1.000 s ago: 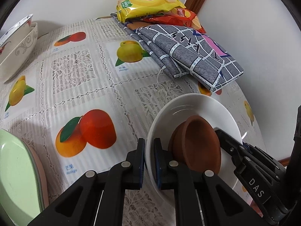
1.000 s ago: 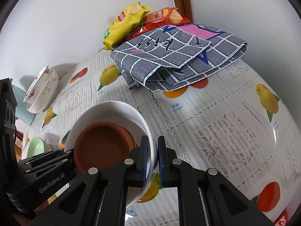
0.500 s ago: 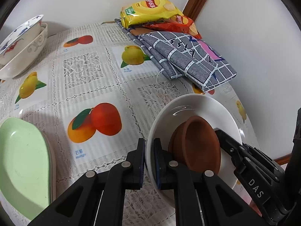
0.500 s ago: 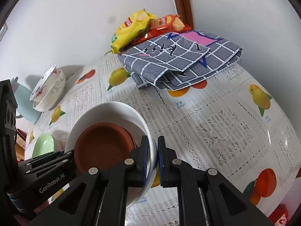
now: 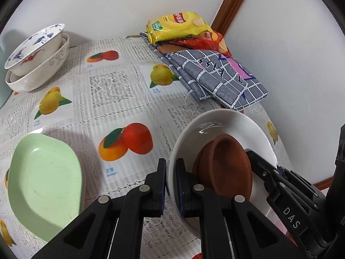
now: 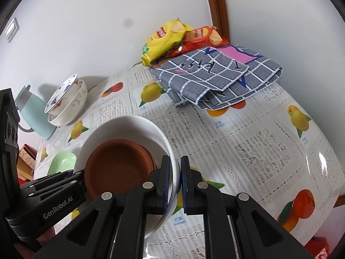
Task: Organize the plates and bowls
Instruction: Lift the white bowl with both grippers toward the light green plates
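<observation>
White bowl has risen off the table; both claws pinch its opposite rims.

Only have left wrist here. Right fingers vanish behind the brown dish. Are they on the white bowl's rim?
Observer: Yes. The right gripper is shut on the white bowl rim, one finger inside, one outside; the brown dish sits just left of it.
Operator: Anything past the stacked bowls?
Observer: A pale blue jug stands beside the stacked bowls, on the side away from the snack bags.
Operator: Anything on the wall there?
Observer: A white switch plate, high above the jug.
</observation>
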A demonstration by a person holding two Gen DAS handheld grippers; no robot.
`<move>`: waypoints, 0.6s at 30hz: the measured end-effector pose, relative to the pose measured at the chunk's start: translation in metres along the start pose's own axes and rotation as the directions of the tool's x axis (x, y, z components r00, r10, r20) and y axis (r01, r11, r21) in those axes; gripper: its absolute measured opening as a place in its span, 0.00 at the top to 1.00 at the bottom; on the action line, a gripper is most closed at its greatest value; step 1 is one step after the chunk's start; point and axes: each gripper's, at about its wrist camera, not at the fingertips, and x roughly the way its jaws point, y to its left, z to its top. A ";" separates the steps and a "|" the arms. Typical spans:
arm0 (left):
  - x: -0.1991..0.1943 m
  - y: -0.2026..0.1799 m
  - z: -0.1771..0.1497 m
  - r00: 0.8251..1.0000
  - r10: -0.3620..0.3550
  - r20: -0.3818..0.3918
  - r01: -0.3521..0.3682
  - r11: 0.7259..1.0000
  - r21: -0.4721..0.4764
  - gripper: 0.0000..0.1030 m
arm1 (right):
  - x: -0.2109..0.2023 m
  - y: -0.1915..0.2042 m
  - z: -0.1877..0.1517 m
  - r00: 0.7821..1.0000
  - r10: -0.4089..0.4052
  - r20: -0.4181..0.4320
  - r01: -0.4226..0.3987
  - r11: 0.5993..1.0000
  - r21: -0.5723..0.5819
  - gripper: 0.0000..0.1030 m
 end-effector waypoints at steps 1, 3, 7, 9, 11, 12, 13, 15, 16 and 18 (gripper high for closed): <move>-0.002 0.001 0.000 1.000 0.002 0.004 -0.002 1.000 -0.001 0.91 | -0.001 0.002 0.000 1.000 0.001 0.001 -0.001 1.000 -0.002 0.90; -0.007 0.004 0.000 1.000 0.005 0.010 -0.005 1.000 -0.002 0.91 | -0.004 0.006 0.000 1.000 0.005 0.005 -0.005 1.000 -0.005 0.91; -0.013 0.010 -0.001 1.000 0.010 0.019 -0.010 1.000 -0.009 0.91 | -0.007 0.014 0.000 1.000 0.014 0.008 -0.014 1.000 -0.008 0.91; -0.016 0.014 -0.001 1.000 0.010 0.025 -0.009 1.000 -0.015 0.91 | -0.008 0.017 -0.001 1.000 0.017 0.010 -0.017 1.000 -0.010 0.90; -0.020 0.017 -0.001 0.999 0.010 0.031 -0.010 1.000 -0.019 0.91 | -0.009 0.021 -0.001 1.000 0.020 0.012 -0.020 1.000 -0.014 0.90; -0.022 0.019 -0.001 0.999 0.011 0.034 -0.011 1.000 -0.020 0.91 | -0.009 0.024 -0.001 1.000 0.021 0.013 -0.021 1.000 -0.017 0.90; -0.024 0.020 -0.001 0.999 0.013 0.037 -0.013 1.000 -0.021 0.91 | -0.010 0.025 -0.001 1.000 0.023 0.014 -0.023 1.000 -0.018 0.90; -0.027 0.023 -0.001 0.999 0.018 0.040 -0.017 1.000 -0.022 0.91 | -0.011 0.029 -0.001 1.000 0.028 0.014 -0.027 0.999 -0.021 0.90; -0.029 0.024 -0.001 0.999 0.019 0.043 -0.018 1.000 -0.023 0.91 | -0.011 0.031 -0.001 0.999 0.030 0.012 -0.029 0.999 -0.023 0.90; -0.032 0.027 -0.001 0.999 0.021 0.047 -0.020 1.000 -0.022 0.91 | -0.012 0.035 -0.001 0.999 0.034 0.013 -0.034 0.999 -0.027 0.90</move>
